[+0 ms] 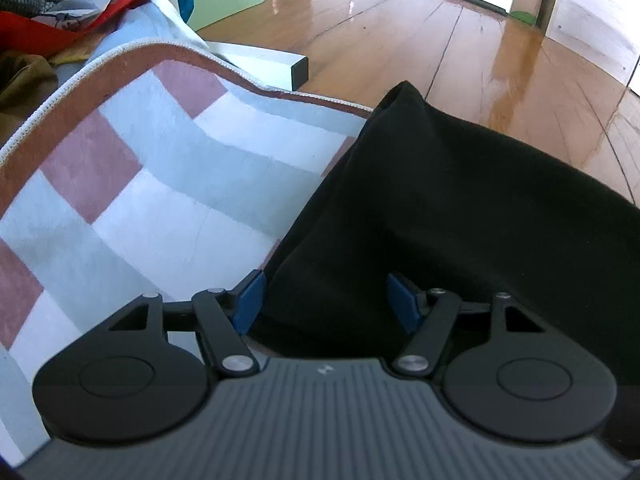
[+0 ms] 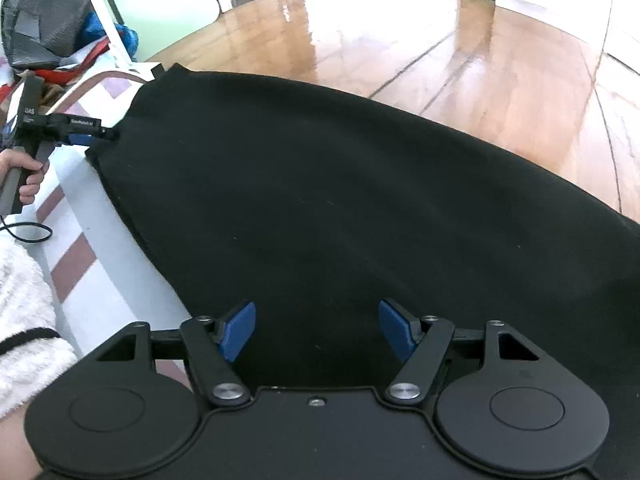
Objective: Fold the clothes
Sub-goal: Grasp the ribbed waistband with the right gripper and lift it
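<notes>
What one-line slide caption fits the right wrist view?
Right tool open above a black garment spread on a checked mat, left tool at its far corner.

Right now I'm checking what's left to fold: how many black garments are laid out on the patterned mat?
1. The black garment lies across the mat's far edge, overhanging the wooden floor. More clothes may sit in the pile beyond.

- A checked rug (image 1: 160, 168) in pale blue, white and dusty pink covers the wooden floor (image 1: 460, 52).
- A black garment (image 2: 340, 208) lies spread across it.
</notes>
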Demonstrator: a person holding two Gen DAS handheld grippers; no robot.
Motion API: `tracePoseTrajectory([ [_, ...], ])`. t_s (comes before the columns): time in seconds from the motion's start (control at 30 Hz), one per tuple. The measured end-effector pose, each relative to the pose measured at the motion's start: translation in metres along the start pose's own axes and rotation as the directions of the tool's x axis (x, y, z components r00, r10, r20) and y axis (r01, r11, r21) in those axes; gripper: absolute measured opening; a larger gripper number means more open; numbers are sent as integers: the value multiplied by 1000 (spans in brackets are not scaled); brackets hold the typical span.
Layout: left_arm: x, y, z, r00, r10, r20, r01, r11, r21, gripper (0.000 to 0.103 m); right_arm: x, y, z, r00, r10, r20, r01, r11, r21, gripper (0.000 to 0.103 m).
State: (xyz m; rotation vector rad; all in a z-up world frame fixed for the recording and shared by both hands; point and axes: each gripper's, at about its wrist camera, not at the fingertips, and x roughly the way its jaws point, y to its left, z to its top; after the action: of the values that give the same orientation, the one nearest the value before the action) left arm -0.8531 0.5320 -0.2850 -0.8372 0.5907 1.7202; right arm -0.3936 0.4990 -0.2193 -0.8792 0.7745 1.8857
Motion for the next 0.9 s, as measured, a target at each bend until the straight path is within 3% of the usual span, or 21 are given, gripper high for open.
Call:
tracePoseTrajectory([
  [0.13, -10, -15, 0, 998, 44, 46, -49, 995, 92, 22, -4, -15, -9, 999, -38, -6, 39, 998, 46, 73],
  [0.17, -14, -17, 0, 997, 50, 55, -55, 993, 102, 15, -5, -20, -11, 999, -50, -7, 50, 997, 63, 73],
  [0.27, -41, -25, -8, 991, 104, 88, -114, 987, 111, 14, -4, -37, -15, 1000, -29, -8, 30, 989, 147, 73],
  [0.37, -72, -31, -16, 967, 189, 174, -213, 968, 134, 9, -3, -43, -11, 1000, 0, -22, 4, 985, 174, 73],
  [0.4, -76, -30, -18, 960, 218, 174, -239, 964, 114, 10, -3, -43, -9, 1000, 1, -26, 4, 986, 167, 73],
  [0.5, -62, -18, -19, 969, 246, 39, -247, 969, 30, 11, 0, -42, -12, 999, -20, -25, 23, 989, 149, 74],
  [0.57, -59, -22, -16, 958, 287, 10, -287, 957, 34, 16, 2, -42, -18, 1000, -12, -20, 16, 986, 168, 74],
  [0.6, -63, -31, -12, 943, 333, 28, -334, 940, 73, 19, 3, -38, -19, 1000, -9, -18, 12, 986, 166, 74],
  [0.63, -67, -40, -8, 925, 377, 48, -380, 918, 110, 28, 2, -36, -21, 1000, -4, -20, 7, 988, 154, 75],
  [0.67, -72, -49, -4, 907, 415, 69, -421, 896, 140, 46, -2, -34, -24, 1000, 4, -25, -1, 990, 139, 74],
  [0.7, -80, -58, 0, 899, 428, 89, -437, 887, 152, 56, -8, -34, -25, 1000, 4, -31, -1, 993, 118, 73],
  [0.73, -91, -67, 5, 908, 406, 104, -418, 895, 156, 63, -15, -34, -27, 999, 4, -36, 0, 995, 98, 73],
  [0.77, -101, -77, 9, 923, 366, 116, -381, 910, 164, 63, -26, -39, -28, 999, -34, -16, 35, 996, 85, 73],
  [0.83, -119, -103, 15, 976, 189, 104, -207, 957, 202, 65, -48, -52, -31, 994, -110, 23, 107, 991, 83, 74],
  [0.9, -129, -132, 16, 998, 21, 53, -32, 974, 222, 70, -68, -75, -35, 985, -170, 39, 162, 975, 153, 74],
])
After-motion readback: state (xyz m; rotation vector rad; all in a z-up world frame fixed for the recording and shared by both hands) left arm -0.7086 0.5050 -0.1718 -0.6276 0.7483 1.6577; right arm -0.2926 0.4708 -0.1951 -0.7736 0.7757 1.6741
